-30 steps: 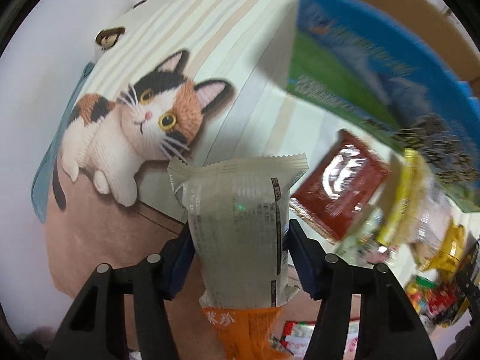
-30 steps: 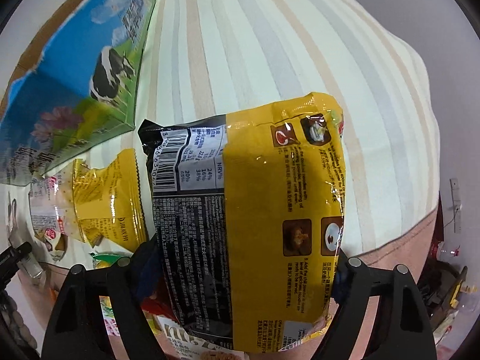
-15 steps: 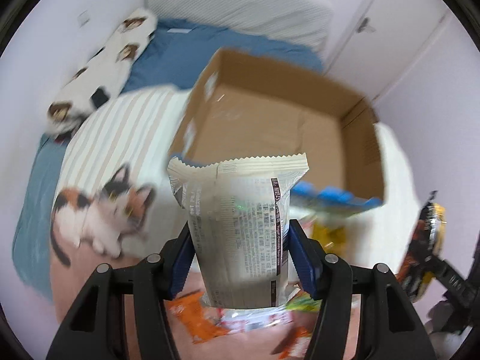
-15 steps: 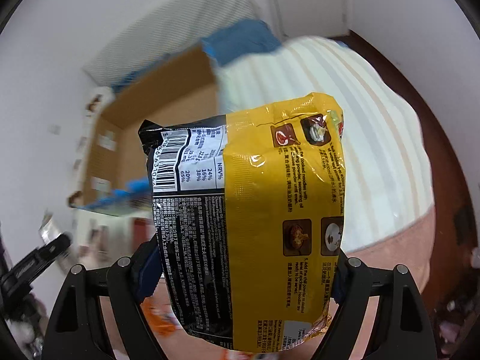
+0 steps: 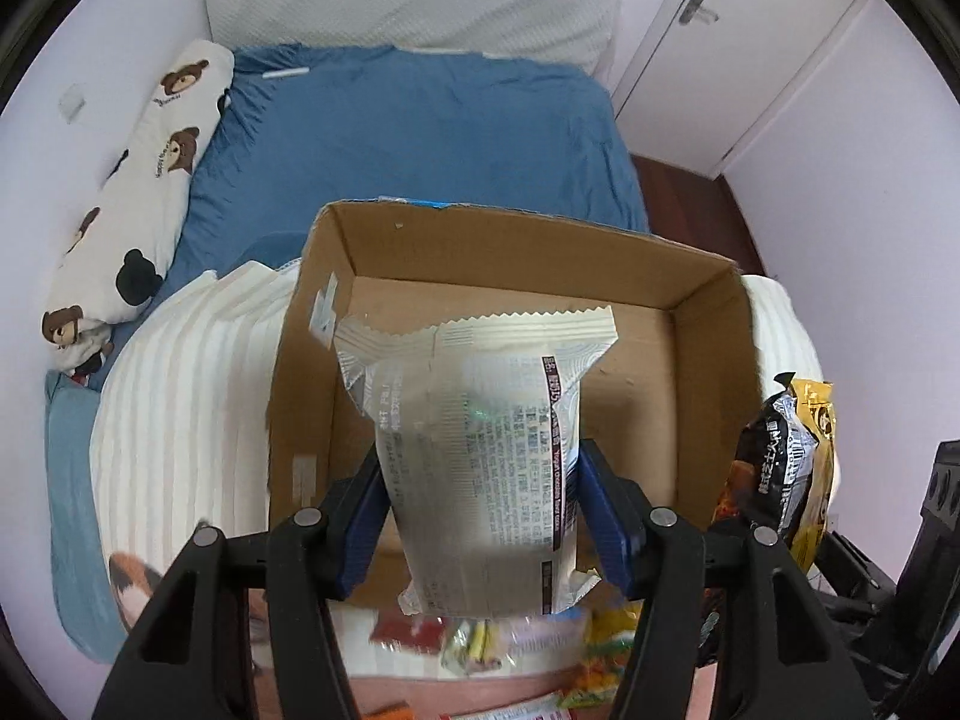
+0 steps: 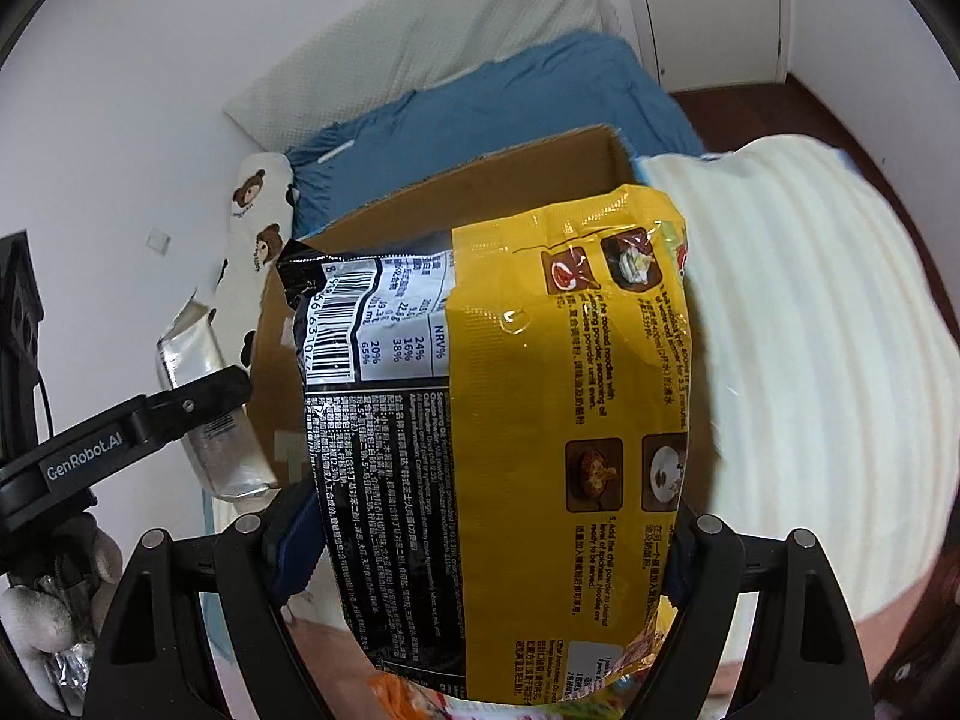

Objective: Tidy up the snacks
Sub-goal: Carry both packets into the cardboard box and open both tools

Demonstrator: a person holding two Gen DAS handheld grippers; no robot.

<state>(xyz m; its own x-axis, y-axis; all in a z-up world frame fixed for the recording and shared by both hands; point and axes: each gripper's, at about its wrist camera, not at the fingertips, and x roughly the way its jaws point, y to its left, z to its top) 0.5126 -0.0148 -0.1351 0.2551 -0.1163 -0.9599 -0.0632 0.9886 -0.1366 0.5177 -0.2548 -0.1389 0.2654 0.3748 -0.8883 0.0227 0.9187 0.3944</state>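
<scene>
My left gripper [image 5: 480, 510] is shut on a silver-white snack packet [image 5: 480, 450] and holds it upright above the open cardboard box [image 5: 708, 360] on the bed. My right gripper [image 6: 480, 558] is shut on a yellow-and-black noodle packet [image 6: 540, 420], held up beside the same box [image 6: 480, 180]. The noodle packet shows at the right of the left wrist view [image 5: 786, 468]. The left gripper and its silver packet [image 6: 204, 396] show at the left of the right wrist view. The box's inside looks bare where visible.
Several loose snack packets [image 5: 492, 642] lie on the striped blanket [image 5: 180, 396] in front of the box. A bear-print bolster [image 5: 132, 192] lies along the left wall on the blue sheet [image 5: 420, 138]. A door [image 5: 750, 42] stands at the back right.
Both grippers rose and tilted up from close over the blanket to high above the bed. The box, first seen from its side, now shows its open inside below the packets.
</scene>
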